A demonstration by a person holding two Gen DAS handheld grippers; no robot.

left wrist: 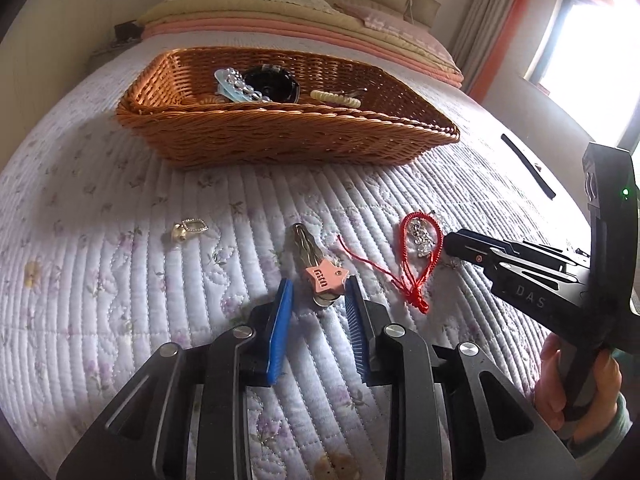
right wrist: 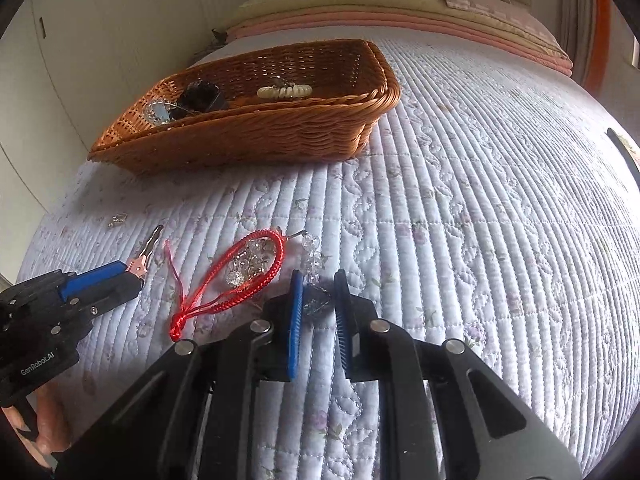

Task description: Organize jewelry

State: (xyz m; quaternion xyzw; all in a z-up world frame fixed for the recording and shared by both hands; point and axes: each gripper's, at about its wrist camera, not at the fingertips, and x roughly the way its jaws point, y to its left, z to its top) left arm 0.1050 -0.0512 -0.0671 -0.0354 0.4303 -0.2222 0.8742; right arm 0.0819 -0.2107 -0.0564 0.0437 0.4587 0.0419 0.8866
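Note:
A wicker basket stands on the quilted bed and holds a pearl bracelet, a black hair piece and clear beads. My left gripper is open, its blue pads on either side of a hair clip with a pink star. My right gripper is open around the end of a crystal bead strand that lies beside a red cord bracelet.
A small crystal earring lies on the quilt at the left. A black strap lies at the right bed edge. Folded blankets and pillows are stacked behind the basket. A window is at the right.

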